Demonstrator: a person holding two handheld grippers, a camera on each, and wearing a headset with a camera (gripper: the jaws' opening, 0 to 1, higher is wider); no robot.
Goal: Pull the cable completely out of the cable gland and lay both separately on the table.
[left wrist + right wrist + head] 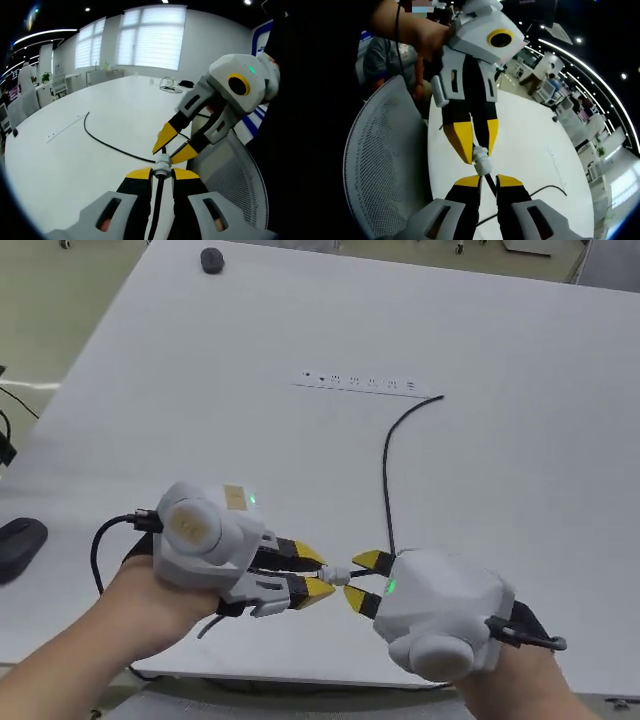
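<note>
At the table's (pixel 500 440) near edge, the left gripper (pixel 313 572) is clenched on the white gland (pixel 335 576). The right gripper (pixel 365 580) straddles the black cable (pixel 385 470) just beside it; whether it is pinching or loose I cannot tell. The markings on the far power strip (pixel 358 383) are too small to read.

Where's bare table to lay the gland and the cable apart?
Widest bare table: right of the cable. Also free: left of the cable, between the power strip and the left gripper. Crowded: the front edge, where it meets the right gripper at the gland.
</note>
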